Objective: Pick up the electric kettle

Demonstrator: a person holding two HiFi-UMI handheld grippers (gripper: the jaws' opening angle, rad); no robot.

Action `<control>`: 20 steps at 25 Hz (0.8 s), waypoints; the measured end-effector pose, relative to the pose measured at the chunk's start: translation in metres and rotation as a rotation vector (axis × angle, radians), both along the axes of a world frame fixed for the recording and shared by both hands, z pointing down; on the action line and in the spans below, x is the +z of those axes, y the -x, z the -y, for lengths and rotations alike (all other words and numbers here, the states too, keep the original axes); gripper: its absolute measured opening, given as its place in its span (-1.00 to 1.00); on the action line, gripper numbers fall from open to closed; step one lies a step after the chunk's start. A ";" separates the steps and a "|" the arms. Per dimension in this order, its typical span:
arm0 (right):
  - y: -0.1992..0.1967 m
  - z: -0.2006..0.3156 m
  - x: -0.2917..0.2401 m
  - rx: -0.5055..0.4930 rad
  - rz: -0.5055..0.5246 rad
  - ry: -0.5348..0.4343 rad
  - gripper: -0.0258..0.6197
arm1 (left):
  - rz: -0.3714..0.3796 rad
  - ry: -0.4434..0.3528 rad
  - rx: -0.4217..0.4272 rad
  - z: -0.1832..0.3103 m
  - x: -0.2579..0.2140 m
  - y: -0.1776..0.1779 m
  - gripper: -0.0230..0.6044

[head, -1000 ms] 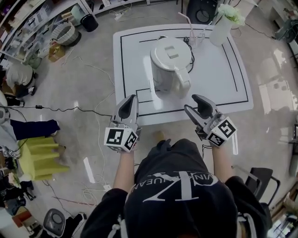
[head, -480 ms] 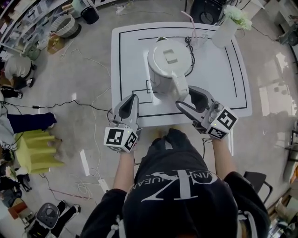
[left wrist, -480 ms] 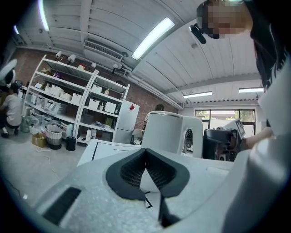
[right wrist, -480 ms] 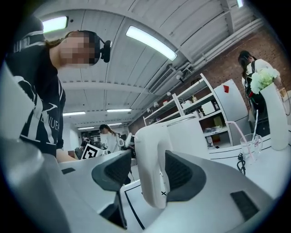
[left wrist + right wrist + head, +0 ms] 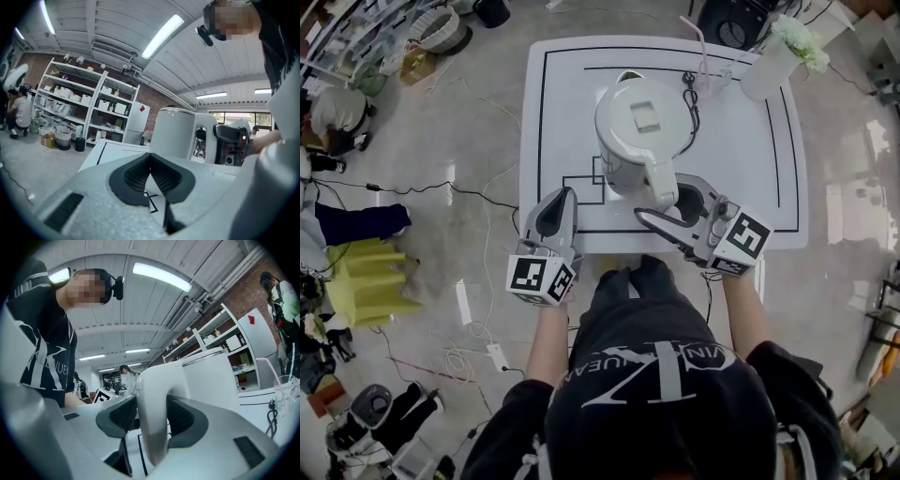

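A white electric kettle (image 5: pixel 642 127) stands upright near the middle of the white table (image 5: pixel 750 141), its handle (image 5: pixel 661 180) turned toward me. My right gripper (image 5: pixel 659 199) reaches in level from the right. Its jaws have just been closing, and the handle (image 5: pixel 152 413) stands between them with both dark pads against its sides. The kettle's body (image 5: pixel 211 380) rises just behind. My left gripper (image 5: pixel 565 195) hovers at the table's near edge, left of the kettle (image 5: pixel 176 133), shut and empty, its tips (image 5: pixel 150 157) meeting.
A vase of white flowers (image 5: pixel 778 52) and a glass with a pink straw (image 5: pixel 703 66) stand at the table's far right. A black cord (image 5: pixel 689 94) lies behind the kettle. A yellow stool (image 5: pixel 366 286) and cables are on the floor to the left.
My right gripper has swung left and forward from the table's edge to the kettle's handle, which now sits between its jaws. The left gripper has barely shifted.
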State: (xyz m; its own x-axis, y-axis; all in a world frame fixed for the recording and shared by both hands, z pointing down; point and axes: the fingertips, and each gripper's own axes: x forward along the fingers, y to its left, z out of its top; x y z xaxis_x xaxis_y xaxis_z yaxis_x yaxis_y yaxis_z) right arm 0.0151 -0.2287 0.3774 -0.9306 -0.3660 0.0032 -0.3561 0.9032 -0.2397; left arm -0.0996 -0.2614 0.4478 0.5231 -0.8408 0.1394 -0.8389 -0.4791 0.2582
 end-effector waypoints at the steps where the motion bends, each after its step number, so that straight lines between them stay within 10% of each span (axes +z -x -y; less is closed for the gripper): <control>1: 0.003 -0.001 0.001 -0.020 -0.006 0.001 -0.32 | 0.002 0.006 -0.005 -0.001 0.002 0.000 -0.91; 12: 0.015 -0.002 0.000 -0.035 -0.069 -0.068 -0.49 | 0.008 0.054 -0.049 -0.009 0.018 0.010 -0.91; 20: 0.007 0.014 -0.014 -0.010 0.075 -0.059 -0.54 | 0.006 0.070 -0.064 -0.014 0.026 0.016 -0.91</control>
